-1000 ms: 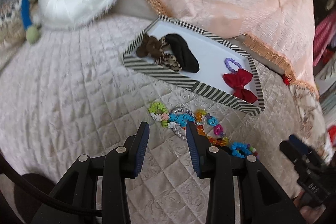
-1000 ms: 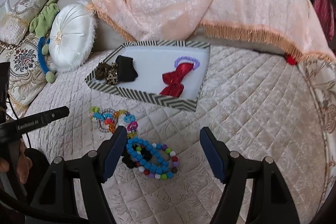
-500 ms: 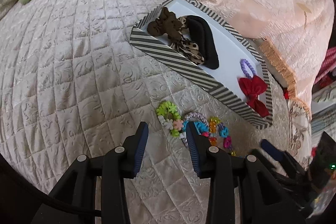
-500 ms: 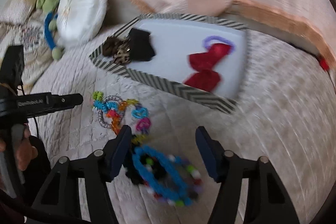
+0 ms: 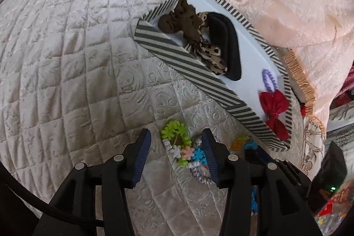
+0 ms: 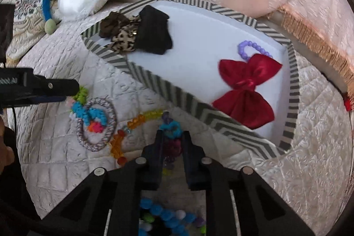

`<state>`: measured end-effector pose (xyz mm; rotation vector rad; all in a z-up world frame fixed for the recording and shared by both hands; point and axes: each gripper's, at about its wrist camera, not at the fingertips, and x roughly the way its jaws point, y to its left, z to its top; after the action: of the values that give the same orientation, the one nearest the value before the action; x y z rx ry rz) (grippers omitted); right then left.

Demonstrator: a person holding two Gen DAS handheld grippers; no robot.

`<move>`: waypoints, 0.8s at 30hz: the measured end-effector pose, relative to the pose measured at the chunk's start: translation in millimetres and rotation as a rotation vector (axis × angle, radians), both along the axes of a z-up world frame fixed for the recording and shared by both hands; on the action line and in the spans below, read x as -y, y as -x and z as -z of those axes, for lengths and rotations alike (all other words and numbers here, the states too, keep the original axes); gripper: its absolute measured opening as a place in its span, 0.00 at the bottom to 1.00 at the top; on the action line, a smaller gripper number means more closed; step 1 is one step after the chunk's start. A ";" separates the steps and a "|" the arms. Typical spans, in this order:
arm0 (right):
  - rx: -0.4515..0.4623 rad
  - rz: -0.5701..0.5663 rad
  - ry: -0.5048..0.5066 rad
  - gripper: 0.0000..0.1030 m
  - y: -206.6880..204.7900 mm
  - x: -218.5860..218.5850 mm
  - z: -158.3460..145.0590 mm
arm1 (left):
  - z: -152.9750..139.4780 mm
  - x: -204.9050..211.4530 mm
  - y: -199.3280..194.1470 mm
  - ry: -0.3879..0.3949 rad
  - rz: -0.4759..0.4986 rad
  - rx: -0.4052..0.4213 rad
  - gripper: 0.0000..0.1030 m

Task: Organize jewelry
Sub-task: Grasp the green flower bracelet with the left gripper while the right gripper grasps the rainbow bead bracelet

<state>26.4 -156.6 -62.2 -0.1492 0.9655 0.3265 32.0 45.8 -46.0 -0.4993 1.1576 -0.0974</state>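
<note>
Two claws work the bedspread: my left gripper (image 5: 176,148), jaws parted and empty, straddles the green flower bracelet (image 5: 176,133) to scoop it, while to its right my right gripper (image 6: 171,141) has pinched the teal-and-magenta flower chain (image 6: 171,126), near the striped tray (image 6: 223,119) awaiting it.

There is almost no writing that I can read here. On the side of the left gripper (image 6: 37,86), as the right wrist view shows it, stands a short line of pale letters, but they are too blurred to make out. At the lower right edge of the left wrist view lies some printed packaging (image 5: 338,200) in red with light letters on it, and these too are not legible. The striped tray (image 6: 194,105) carries only a pattern of stripes, no words or numbers.
</note>
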 end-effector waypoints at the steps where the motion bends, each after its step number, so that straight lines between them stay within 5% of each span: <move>1: -0.003 0.004 -0.013 0.15 -1.3 4.8 0.0 | 1.5 1.0 -1.8 -0.006 -0.006 -0.003 0.22; 3: -0.008 0.007 -0.034 0.14 -4.0 9.7 -1.3 | 0.7 1.9 -3.2 -0.018 -0.015 0.007 0.19; 5: -0.004 0.008 -0.054 0.12 -2.7 13.1 -4.2 | -1.6 5.0 -4.8 -0.066 -0.009 0.016 0.00; 11: 0.019 0.031 -0.179 0.05 7.5 29.5 -22.6 | -20.8 1.4 6.8 -0.040 0.016 0.098 0.00; 24: 0.100 0.036 -0.253 0.05 31.3 48.2 -70.3 | -93.0 11.2 23.1 -0.051 0.082 0.247 0.00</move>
<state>-4.9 -204.8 8.2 0.0820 0.8192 0.4017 8.9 34.6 47.1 -0.3824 0.9357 -0.1945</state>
